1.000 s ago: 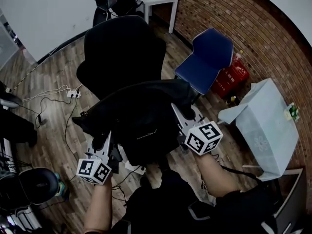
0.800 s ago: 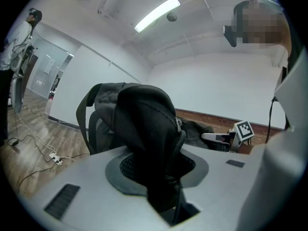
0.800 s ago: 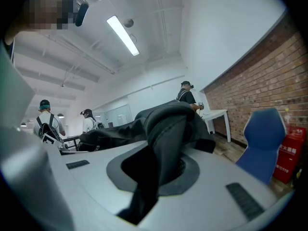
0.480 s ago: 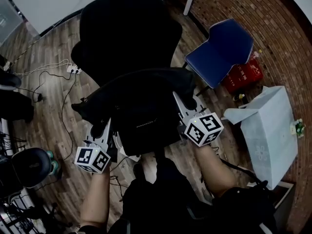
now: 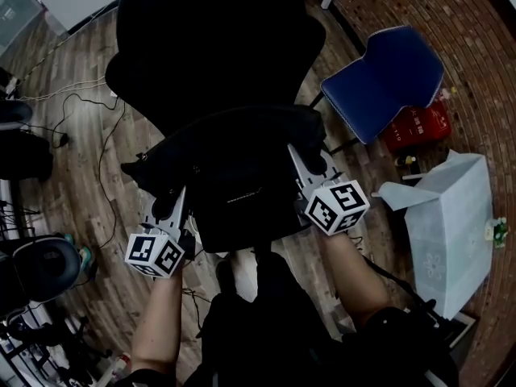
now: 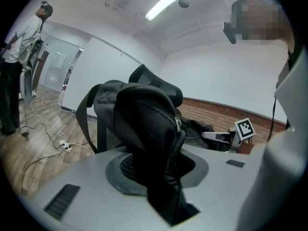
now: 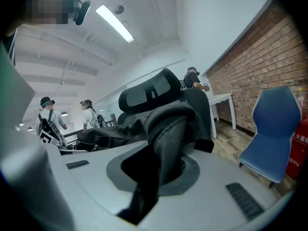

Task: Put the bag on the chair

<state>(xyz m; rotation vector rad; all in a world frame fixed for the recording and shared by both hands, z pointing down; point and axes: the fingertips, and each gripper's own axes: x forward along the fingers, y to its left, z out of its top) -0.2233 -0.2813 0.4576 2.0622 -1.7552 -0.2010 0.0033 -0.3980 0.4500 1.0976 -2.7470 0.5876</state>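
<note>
Left claw (image 5: 172, 208) and right claw (image 5: 310, 164) are clenched on the bag (image 5: 242, 176). Over the last second the bag is brought lower, toward the chair (image 5: 210, 47); release is judged near.

the head camera looks steeply down from above onto the bag (image 5: 242, 176) and the office chair (image 5: 210, 47) beyond it. the camera on the left gripper (image 5: 171, 208) sits tight against the bag's fabric, facing nearly level across it to the right gripper (image 5: 305, 168). the right gripper's camera, just as close, faces the headrest (image 7: 151, 93) and shares the blue chair (image 5: 391, 75) with the head view
</note>
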